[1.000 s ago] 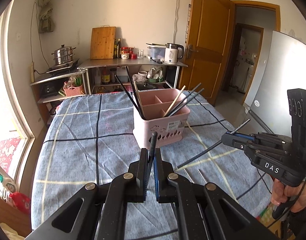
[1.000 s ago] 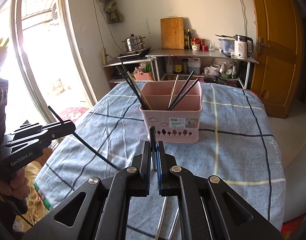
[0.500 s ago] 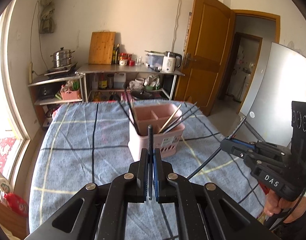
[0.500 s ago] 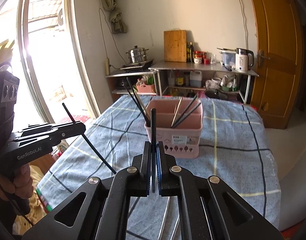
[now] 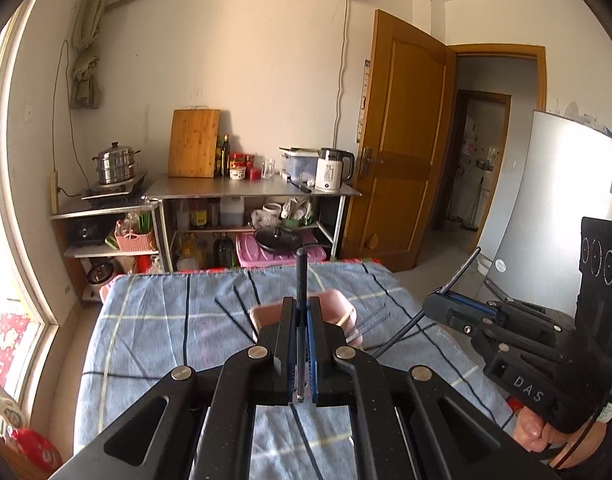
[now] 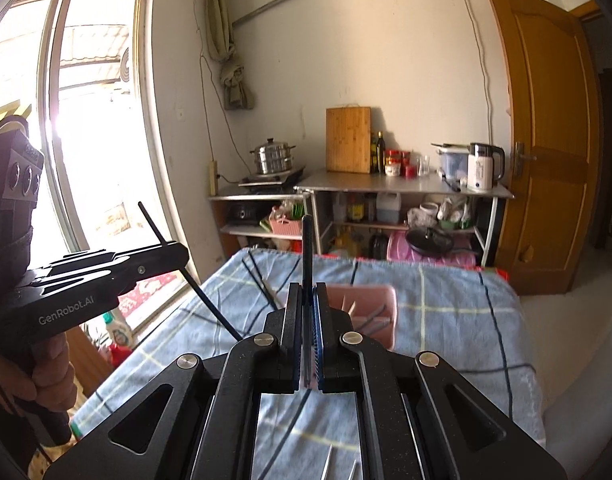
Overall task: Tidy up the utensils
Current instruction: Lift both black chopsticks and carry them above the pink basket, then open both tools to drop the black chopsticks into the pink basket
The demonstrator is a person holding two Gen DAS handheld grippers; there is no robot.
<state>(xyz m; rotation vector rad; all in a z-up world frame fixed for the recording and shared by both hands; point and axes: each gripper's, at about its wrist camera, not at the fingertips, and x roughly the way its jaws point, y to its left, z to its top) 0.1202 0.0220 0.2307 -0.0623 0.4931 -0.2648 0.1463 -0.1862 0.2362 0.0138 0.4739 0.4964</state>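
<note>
My left gripper (image 5: 301, 304) is shut on a black chopstick (image 5: 301, 276) that stands up between its fingers. My right gripper (image 6: 307, 292) is shut on another black chopstick (image 6: 306, 252), also upright. Both are held above the table covered in a blue checked cloth (image 5: 153, 320). The pink utensil caddy (image 5: 338, 312) sits on the cloth just beyond and below both grippers, partly hidden by the fingers; it also shows in the right wrist view (image 6: 366, 308) with chopsticks in it. Each gripper shows in the other's view, the right one (image 5: 446, 304) and the left one (image 6: 173, 252).
Metal utensils (image 6: 330, 464) lie on the cloth near the front edge. A steel shelf (image 5: 249, 190) with a kettle, cutting board and pot stands behind the table. A wooden door (image 5: 398, 184) is at the right, a window (image 6: 85, 120) at the left.
Both grippers have risen and tilted upward with their chopsticks. The caddy has dropped lower in both views and is now partly hidden behind the fingers.
</note>
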